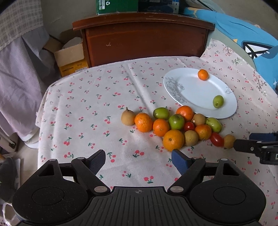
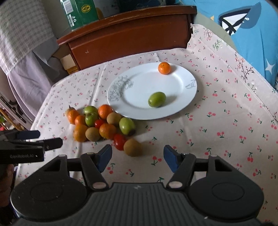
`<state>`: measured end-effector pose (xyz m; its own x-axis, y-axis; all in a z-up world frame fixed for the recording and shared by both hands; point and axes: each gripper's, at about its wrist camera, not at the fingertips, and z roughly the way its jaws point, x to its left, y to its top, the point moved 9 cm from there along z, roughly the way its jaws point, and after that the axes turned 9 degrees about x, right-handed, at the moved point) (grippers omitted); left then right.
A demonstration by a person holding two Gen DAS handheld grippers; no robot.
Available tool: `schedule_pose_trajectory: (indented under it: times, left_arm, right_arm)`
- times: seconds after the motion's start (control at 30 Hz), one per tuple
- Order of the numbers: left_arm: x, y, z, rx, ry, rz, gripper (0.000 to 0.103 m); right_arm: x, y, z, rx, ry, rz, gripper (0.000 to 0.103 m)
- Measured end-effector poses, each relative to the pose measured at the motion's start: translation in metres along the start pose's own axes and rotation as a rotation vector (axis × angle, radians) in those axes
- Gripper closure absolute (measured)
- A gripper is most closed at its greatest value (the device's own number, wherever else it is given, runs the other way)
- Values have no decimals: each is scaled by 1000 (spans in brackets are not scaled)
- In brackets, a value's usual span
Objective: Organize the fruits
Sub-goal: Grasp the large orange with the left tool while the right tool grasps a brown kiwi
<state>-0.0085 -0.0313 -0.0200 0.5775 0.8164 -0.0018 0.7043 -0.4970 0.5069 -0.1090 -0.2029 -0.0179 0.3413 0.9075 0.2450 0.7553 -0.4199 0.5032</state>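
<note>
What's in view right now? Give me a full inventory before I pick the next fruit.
plate: 1, white with grey line pattern, far right of the cloth
orange on plate: 1, orange, far rim
green fruit on plate: 1, green, near side
pile oranges: 5, orange, cluster on the cloth beside the plate
pile green fruits: 3, green, in the cluster
brown fruits: 4, tan brown, in and at both ends of the cluster
tomatoes: 2, red, in the cluster
tablecloth: 1, pale with cherry print, covers the table
cabinet: 1, dark brown wood, behind the table
green box: 1, green, on the cabinet
left hand-held gripper: open, empty, short of the pile
right hand-held gripper: open, empty, facing the nearest brown fruit
</note>
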Motion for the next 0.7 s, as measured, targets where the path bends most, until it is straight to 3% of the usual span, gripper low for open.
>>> schedule_pose_trajectory:
  times: [0.23,0.4,0.7]
  left_arm:
    - [-10,6,4,-22,-67,-8,28]
    - [-22,5,13,-4,-89,32,50]
    - [-35,7,29,15,-125,58,52]
  right_arm:
    - [2,0,11,5,12,-3,52]
    - [2,-2,19,13,18,2,65]
    - [2,0,26,8,26,16,67]
